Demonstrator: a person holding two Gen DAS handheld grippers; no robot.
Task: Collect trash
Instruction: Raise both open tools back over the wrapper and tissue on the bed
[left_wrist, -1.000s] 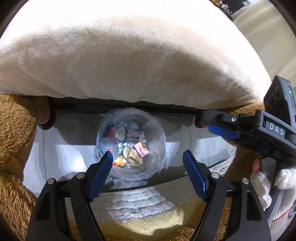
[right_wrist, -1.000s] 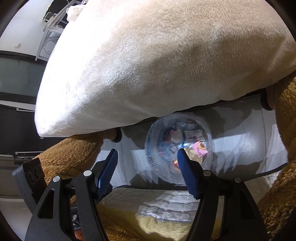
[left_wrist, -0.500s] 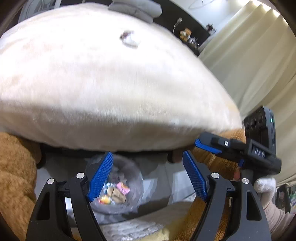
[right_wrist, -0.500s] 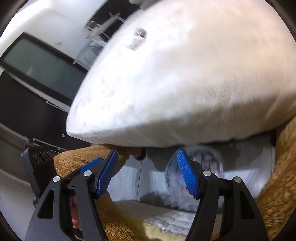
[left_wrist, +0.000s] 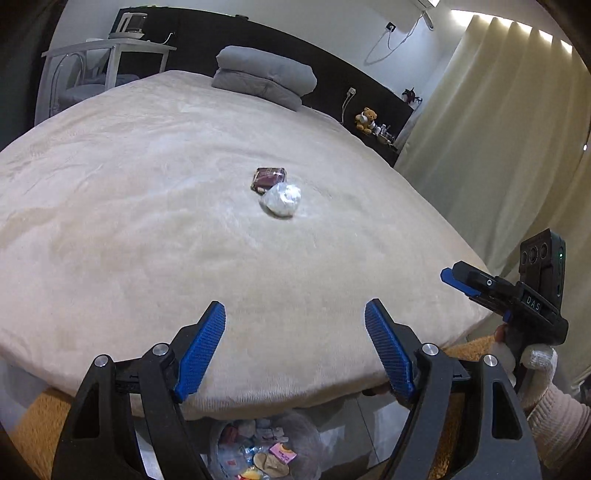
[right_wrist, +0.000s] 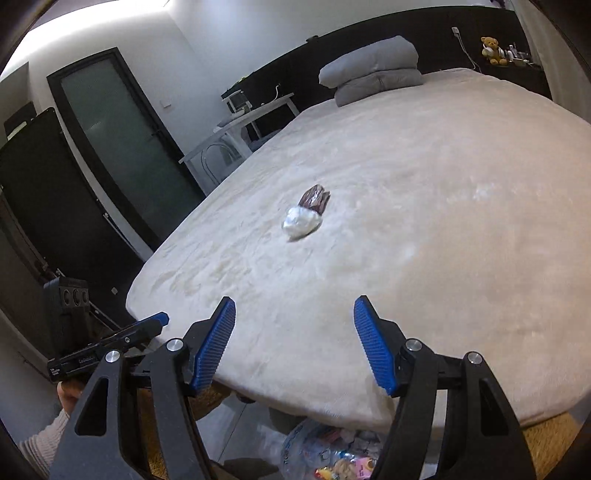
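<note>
Both my left gripper (left_wrist: 295, 350) and right gripper (right_wrist: 293, 341) gape wide, empty. The white wad (left_wrist: 281, 199) touches the brown wrapper (left_wrist: 269, 178) mid-bed (left_wrist: 110, 221), straight ahead, neither hand clearly nearer.

Both wrist views look from the foot of the bed (left_wrist: 184, 229) across it, sharing the mid-frame wrappers (left_wrist: 281, 198) (right_wrist: 301, 220).

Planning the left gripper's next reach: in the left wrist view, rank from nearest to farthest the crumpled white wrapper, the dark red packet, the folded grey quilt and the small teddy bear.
From the left gripper:
1. Crumpled white wrapper, mid-bed, straight ahead.
2. Dark red packet, just behind it, touching its far-left edge.
3. Folded grey quilt, at the bed's head.
4. Small teddy bear, on the dark ledge beyond the bed, to the right; it and the quilt are nearly level.
</note>
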